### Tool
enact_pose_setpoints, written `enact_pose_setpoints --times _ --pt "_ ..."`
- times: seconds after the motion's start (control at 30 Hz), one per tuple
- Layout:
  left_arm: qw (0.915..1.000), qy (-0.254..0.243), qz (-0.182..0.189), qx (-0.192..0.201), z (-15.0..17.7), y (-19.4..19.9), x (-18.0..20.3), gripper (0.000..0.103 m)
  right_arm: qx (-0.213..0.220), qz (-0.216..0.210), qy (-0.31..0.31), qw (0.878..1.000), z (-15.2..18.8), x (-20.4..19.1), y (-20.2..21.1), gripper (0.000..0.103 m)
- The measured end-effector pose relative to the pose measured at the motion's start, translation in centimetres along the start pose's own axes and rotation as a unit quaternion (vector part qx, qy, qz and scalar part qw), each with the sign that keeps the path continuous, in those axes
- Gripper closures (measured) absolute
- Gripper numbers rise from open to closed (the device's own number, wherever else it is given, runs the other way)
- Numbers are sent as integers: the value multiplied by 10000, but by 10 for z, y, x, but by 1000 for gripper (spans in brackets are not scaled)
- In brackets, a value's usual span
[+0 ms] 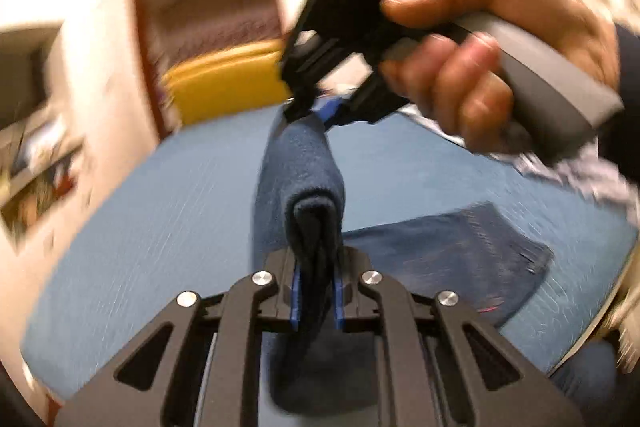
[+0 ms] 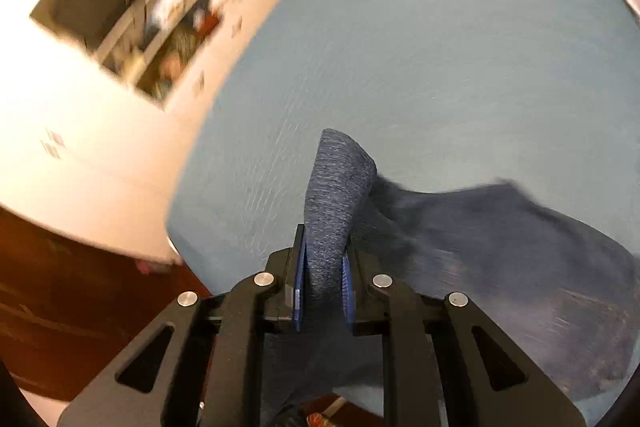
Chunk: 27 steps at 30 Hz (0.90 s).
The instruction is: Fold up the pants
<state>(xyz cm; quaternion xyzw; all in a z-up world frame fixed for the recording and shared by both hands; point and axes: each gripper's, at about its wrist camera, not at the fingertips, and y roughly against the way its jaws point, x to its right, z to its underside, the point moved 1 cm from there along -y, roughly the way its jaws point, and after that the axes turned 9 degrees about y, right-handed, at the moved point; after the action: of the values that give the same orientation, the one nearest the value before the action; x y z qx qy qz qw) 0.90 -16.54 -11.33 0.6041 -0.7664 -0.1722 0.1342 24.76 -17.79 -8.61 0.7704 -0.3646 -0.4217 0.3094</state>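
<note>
Two grippers, both clamped on cloth; left gripper (image 1: 316, 291) nearly closed on a thick dark-blue bunch of the pants (image 1: 308, 187), blue pads (image 1: 295, 291) pressing either side of the fold; right gripper (image 2: 323, 287) likewise pinched on a heathered blue edge of the same garment, seen close in the right wrist view; same right gripper visible from the left wrist view, gripped by a hand (image 1: 500, 63), its tips biting the far end of the raised strip. Stretched between the two pinches: a ridge of fabric lifted off the blue bed sheet (image 1: 160, 207); rest of the pants trailing down and lying on the sheet at right, part of it flat (image 1: 452, 259), the rest blurred. Beyond: yellow chair (image 1: 228, 83) against a wooden door frame (image 1: 148, 47), shelves (image 2: 160, 39) in the pale wall; everything smeared by fast motion.

Likely step: carrying the held edge across to lay one half over the other. To do it well: keep both pinches firm and level, hold light tension so the ridge stays straight, travel together, lower onto the resting part with edges matched, release only once fabric lies flat; risk of a crooked fold if one side leads.
</note>
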Motion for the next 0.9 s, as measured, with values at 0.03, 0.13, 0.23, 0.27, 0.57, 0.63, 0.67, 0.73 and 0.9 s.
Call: enact_pose_setpoints --times 0.03,0.13,0.23,0.27,0.57,0.63,0.67,0.73,0.9 --pt "9992 -389 107 -26 9 -10 46 92 155 -51 -127 9998 7 26 23 87" --pt "9916 -1287 67 -142 60 -46 142 92 516 -113 -529 9972 62 124 78 87" --pt "9744 -2212 -84 -383 125 -86 200 85 568 -119 -1037 9929 125 224 77 81" --pt "9695 -2411 -133 -418 136 -91 208 78 461 -51 -1269 9908 146 265 65 78" --pt "9469 -3146 -568 351 174 -82 212 53 649 -464 -1186 9897 195 338 49 31" --pt "9438 -3245 -551 288 174 -90 218 58 642 -279 -1085 9916 203 318 46 31" --pt "9413 -3321 -536 279 176 -92 220 69 630 -278 -1065 9919 201 318 45 31" --pt "9381 -3407 -563 250 178 -95 226 85 572 -131 -991 9933 204 317 44 31" --pt "9322 -3507 -749 483 161 -83 238 92 117 589 -903 9941 185 302 17 68"
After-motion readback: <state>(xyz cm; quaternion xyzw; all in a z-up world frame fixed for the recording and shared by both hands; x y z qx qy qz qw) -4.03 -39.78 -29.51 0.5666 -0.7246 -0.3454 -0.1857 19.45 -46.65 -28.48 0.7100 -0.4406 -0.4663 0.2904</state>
